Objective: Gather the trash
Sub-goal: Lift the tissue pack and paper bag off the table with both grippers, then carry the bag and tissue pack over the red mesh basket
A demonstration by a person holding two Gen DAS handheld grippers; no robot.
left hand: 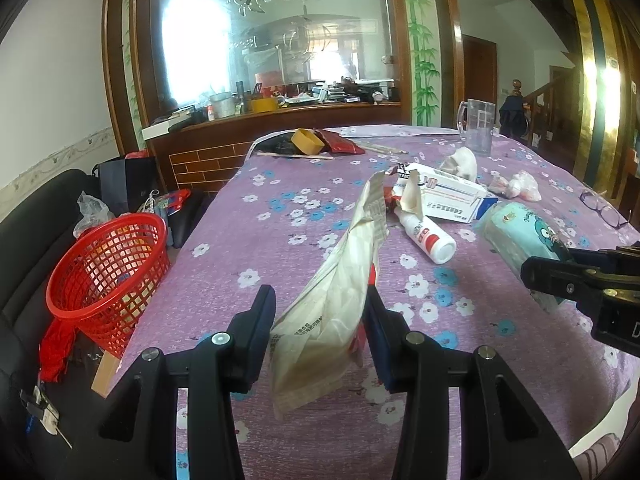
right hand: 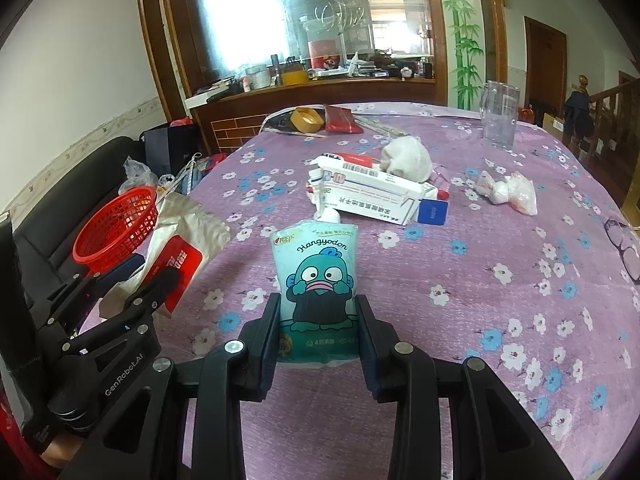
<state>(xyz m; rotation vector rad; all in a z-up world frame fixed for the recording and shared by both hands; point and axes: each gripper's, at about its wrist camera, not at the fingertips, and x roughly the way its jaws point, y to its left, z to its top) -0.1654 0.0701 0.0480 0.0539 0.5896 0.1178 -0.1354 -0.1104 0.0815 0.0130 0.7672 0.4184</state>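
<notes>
1. The left hand-held gripper (left hand: 320, 332) pinches one crumpled wrapper (left hand: 340, 280) above the bench (left hand: 280, 220).
2. The right hand-held gripper (right hand: 318, 332) clamps one tissue pack (right hand: 316, 288), apparently resting on the bench.
3. One red basket (left hand: 108, 272) sits left.

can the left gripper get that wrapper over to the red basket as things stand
Probably yes. The left gripper is shut on the white wrapper, lifted above the table edge. The red basket sits on the dark sofa just off that edge on the gripper's own side, mouth open, with nothing between them.
</notes>
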